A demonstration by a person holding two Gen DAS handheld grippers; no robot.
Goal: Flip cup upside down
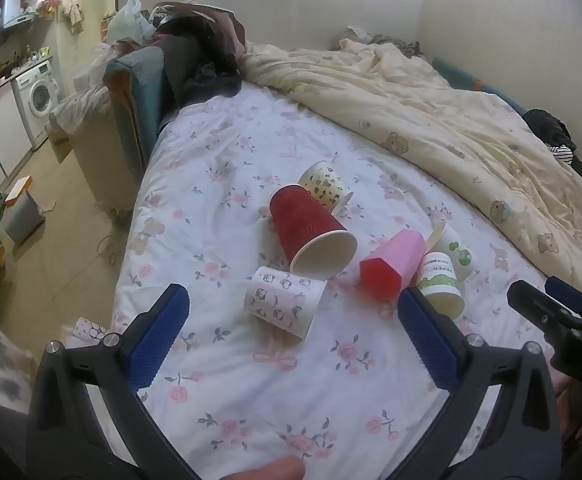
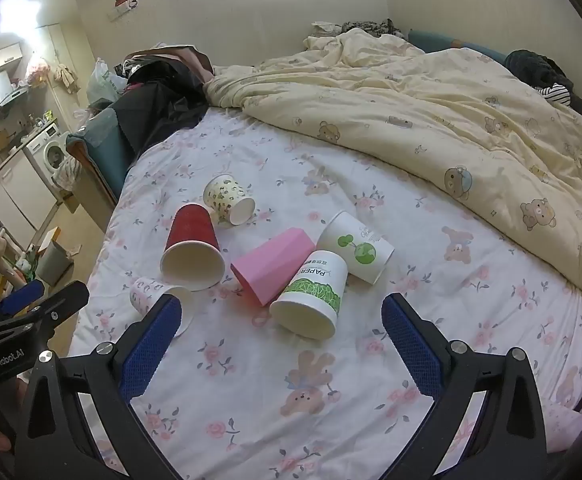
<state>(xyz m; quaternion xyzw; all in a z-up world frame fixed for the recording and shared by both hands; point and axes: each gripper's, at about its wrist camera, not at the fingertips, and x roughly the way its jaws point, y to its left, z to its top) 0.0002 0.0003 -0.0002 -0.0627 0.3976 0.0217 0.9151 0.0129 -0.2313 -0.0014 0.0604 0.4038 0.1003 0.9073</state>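
Approach step, judged from the layout: no cup is gripped and all six lie on their sides on the bed (image 2: 431, 360). The left claw (image 1: 293, 320) and the right claw (image 2: 281, 326) both hover above the floral sheet, spread wide and holding nothing. Nearest the left claw is the small panda-print cup (image 1: 283, 302), just ahead between its fingers. Nearest the right claw is the green-print "PAPER" cup (image 2: 311, 296), mouth toward the claw. Behind these lie the red ribbed cup (image 1: 307, 228), the pink faceted cup (image 2: 271, 264) and the globe-print cup (image 2: 357, 246), clustered and partly touching; farthest is the bear-print cup (image 2: 227, 198). The next move likely calls for closing across one cup's wall, lifting and rotating it mouth-down.
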